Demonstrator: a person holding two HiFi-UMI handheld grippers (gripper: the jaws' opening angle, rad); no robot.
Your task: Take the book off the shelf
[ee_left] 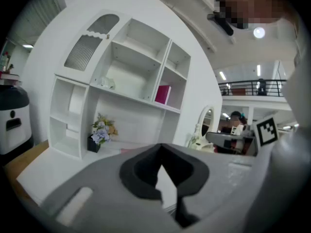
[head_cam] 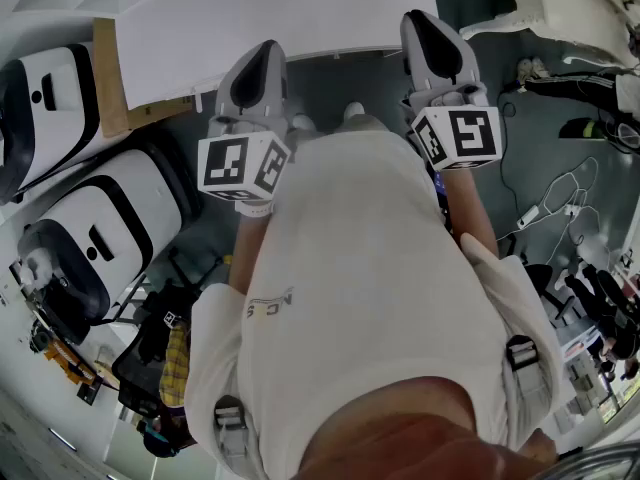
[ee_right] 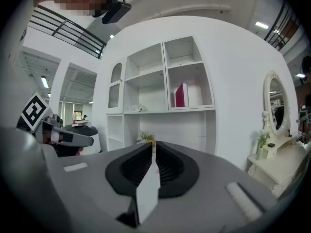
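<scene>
A magenta book (ee_right: 180,95) stands upright in the right-hand cubby of a white shelf unit (ee_right: 146,76), well ahead of both grippers. The same book (ee_left: 163,94) shows in the left gripper view, on the middle shelf to the right. In the head view my left gripper (head_cam: 262,56) and right gripper (head_cam: 428,26) are held close to the person's chest, pointing at a white tabletop (head_cam: 280,18). The left gripper (ee_left: 161,147) has its jaws together with nothing in them. So does the right gripper (ee_right: 154,143).
A small pot of flowers (ee_left: 100,132) sits on the unit's lower surface. A white vanity with an oval mirror (ee_right: 275,111) stands to the right of the shelves. Two white-and-black machines (head_cam: 100,228) and a wooden board (head_cam: 110,78) are at the left.
</scene>
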